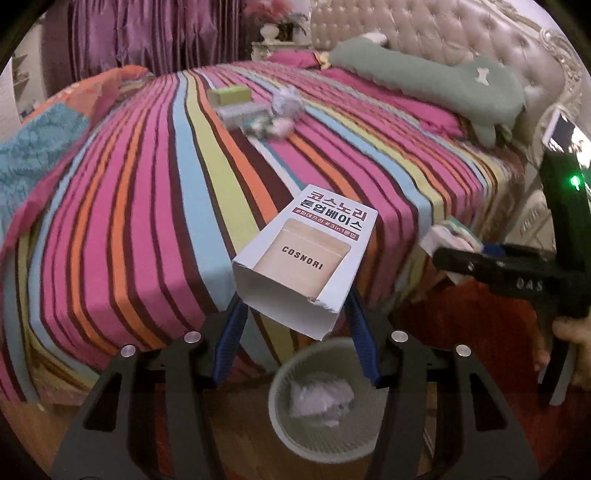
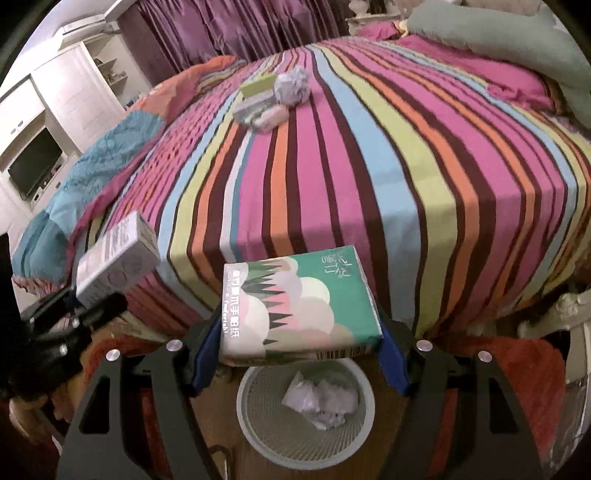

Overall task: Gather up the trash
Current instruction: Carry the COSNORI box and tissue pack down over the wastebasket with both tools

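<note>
Trash is in both grippers above a round mesh wastebasket standing on the floor at the foot of the bed. Inside the basket lies crumpled white paper. The left gripper is clamped on a white Cosnori carton, its torn open end toward the camera. The right gripper is closed on a green tissue pack, held over the basket's rim. More litter sits well up the striped bedspread: a crumpled paper ball, a yellow-green box and small packets, bunched together. A green plush pillow lies by the tufted headboard.
</note>
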Demonstrator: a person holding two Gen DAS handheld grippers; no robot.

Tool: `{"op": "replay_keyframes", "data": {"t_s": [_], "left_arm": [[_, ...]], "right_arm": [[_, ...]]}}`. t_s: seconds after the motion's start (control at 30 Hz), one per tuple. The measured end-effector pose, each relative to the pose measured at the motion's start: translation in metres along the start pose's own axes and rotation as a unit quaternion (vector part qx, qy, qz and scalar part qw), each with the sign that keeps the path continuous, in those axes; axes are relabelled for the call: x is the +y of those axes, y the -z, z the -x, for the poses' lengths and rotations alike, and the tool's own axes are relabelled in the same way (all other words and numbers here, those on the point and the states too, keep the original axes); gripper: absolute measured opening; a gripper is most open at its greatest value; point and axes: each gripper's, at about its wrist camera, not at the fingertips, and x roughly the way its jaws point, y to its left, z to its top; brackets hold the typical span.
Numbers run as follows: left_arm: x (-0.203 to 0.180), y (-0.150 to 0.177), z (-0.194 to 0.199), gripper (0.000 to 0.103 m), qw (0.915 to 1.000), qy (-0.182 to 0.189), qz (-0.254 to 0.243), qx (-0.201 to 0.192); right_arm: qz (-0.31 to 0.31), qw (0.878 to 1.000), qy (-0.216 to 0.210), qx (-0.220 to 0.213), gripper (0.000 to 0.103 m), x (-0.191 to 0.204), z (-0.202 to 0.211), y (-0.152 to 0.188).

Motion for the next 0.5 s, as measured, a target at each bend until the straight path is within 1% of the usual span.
{"op": "replay_keyframes", "data": {"t_s": [0.23, 0.4, 0.5], "left_arm": [[-0.010, 0.042, -0.017, 0.053, 0.9989, 0.006, 0.010, 0.046], [-0.014, 0.058, -0.033, 0.053, 0.9965, 0.012, 0.008, 0.082], [-0.018, 0.059, -0.038, 0.053, 0.9954, 0.014, 0.003, 0.095]], "right_arm": [[-0.003, 0.999, 0.001, 0.041, 0.068, 0.002, -0.013, 0.024], [-0.014, 0.996, -0.004, 0.085, 0.068, 0.003, -0.030, 0.041], [-0.028, 0.993, -0.013, 0.111, 0.068, 0.001, -0.040, 0.051]]}}
